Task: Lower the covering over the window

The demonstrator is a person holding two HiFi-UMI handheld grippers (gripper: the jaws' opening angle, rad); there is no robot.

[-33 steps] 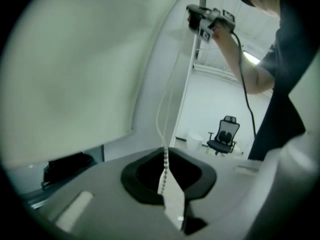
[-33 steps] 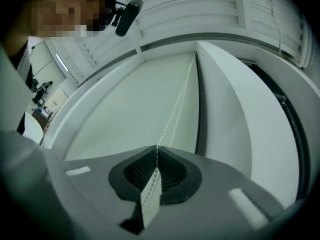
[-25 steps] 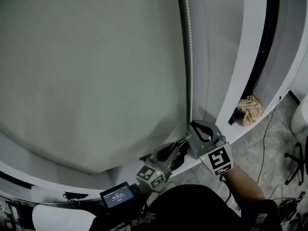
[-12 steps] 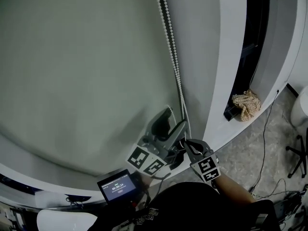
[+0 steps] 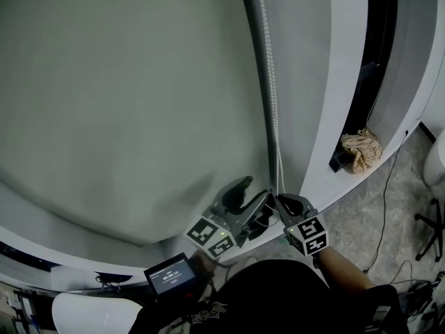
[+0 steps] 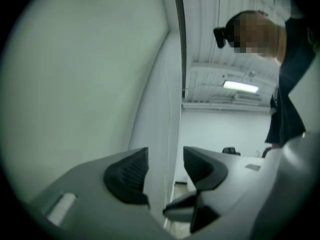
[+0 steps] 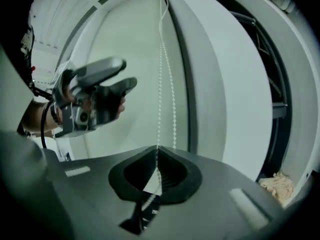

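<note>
head view: blind (image 5: 125, 103) hangs low; bead chain (image 5: 272, 103) runs down its right edge into right gripper (image 5: 281, 200).
left gripper view: left gripper (image 6: 166, 164) jaws just sprang apart, empty.
right gripper view: jaws pinch the chain at their tips.
risk: beads may slip, stalling the blind.

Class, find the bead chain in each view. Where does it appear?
Head view: bead chain runs from top centre down to the right gripper.
Left gripper view: cannot be made out.
Right gripper view: hangs down the middle, one strand pinched between the jaws.
Shared landmark: the grey blind.
</note>
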